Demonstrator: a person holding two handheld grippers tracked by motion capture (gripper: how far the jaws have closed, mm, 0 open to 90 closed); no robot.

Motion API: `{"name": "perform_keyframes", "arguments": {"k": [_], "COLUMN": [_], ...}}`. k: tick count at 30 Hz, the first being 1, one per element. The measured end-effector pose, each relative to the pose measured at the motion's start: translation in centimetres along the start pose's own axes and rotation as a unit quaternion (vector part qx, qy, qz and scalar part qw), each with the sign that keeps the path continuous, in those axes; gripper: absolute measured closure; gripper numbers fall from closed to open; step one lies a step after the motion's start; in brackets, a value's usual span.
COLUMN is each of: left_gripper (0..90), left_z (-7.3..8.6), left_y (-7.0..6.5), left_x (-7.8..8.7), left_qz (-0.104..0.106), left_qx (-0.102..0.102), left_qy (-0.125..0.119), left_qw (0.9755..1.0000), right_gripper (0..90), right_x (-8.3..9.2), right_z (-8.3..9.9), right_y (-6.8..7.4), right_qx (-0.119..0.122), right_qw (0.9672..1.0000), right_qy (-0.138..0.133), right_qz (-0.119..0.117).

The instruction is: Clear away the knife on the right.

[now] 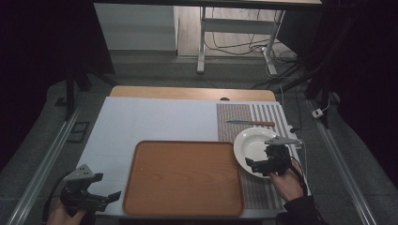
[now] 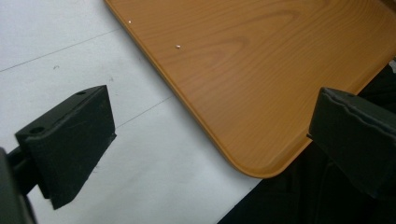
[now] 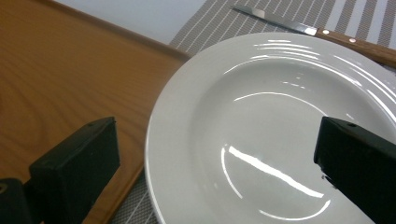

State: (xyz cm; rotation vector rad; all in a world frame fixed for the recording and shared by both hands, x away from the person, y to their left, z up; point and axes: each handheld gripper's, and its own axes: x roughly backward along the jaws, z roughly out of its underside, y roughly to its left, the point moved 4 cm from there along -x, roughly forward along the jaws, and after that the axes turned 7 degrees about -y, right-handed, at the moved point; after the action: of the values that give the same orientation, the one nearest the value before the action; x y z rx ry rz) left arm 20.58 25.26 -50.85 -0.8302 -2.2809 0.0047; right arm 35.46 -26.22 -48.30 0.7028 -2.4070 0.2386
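My right gripper (image 1: 259,165) is over the near-left rim of the white plate (image 1: 251,145), jaws wide apart, nothing in them. In the right gripper view one jaw sits over the tray side and the other over the plate's bowl, so the rim runs between them. The plate rests on the striped placemat (image 1: 270,117), just right of the wooden tray (image 1: 183,178), its left edge close to the tray's lip; can't tell if they touch. A knife (image 1: 251,123) lies on the mat beyond the plate, apart from it.

My read: the step is to grip the plate rim, probably for a move onto the tray.

To do it well:
- drop lower so one jaw goes under the rim and one on top; the rim is glossy and thin, so bite deep, not at the edge
- close square to the rim, not skewed, or it will pivot
- lift level and clear the tray lip before moving sideways

My left gripper (image 1: 101,197) is also fully open and empty, by the tray's near-left corner over the white table cover (image 1: 155,122). It's free to steady the tray if it slides.
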Motion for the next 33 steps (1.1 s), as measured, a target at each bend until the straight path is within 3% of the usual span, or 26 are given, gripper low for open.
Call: {"name": "perform_keyframes", "arguments": {"k": [9, 14, 19, 33], "left_gripper": [0.7, 0.7, 0.7, 0.7], "left_z": [0.0, 0.0, 0.0, 0.0], "left_y": [0.0, 0.0, 0.0, 0.0], "left_x": [0.0, 0.0, 0.0, -0.1], "left_qz": [0.0, -0.001, -0.001, -0.001], "left_qx": [0.002, 0.001, 0.001, 0.002], "left_qy": [0.0, 0.001, 0.002, 0.002], "left_qw": [1.0, 1.0, 1.0, 1.0], "right_gripper": [0.7, 0.7, 0.7, 0.3], "right_x": [-1.4, -2.5, -3.5, -6.1], "right_z": [-0.7, -1.1, -2.2, -3.5], "right_y": [-1.6, -2.2, -2.8, -4.8], "right_qx": [-0.009, -0.003, -0.008, -0.021], "right_qw": [0.9997, 0.9993, 0.9994, 0.9985], "right_qy": [0.007, 0.016, 0.005, 0.016], "right_qz": [0.019, 0.033, 0.033, 0.047]}}
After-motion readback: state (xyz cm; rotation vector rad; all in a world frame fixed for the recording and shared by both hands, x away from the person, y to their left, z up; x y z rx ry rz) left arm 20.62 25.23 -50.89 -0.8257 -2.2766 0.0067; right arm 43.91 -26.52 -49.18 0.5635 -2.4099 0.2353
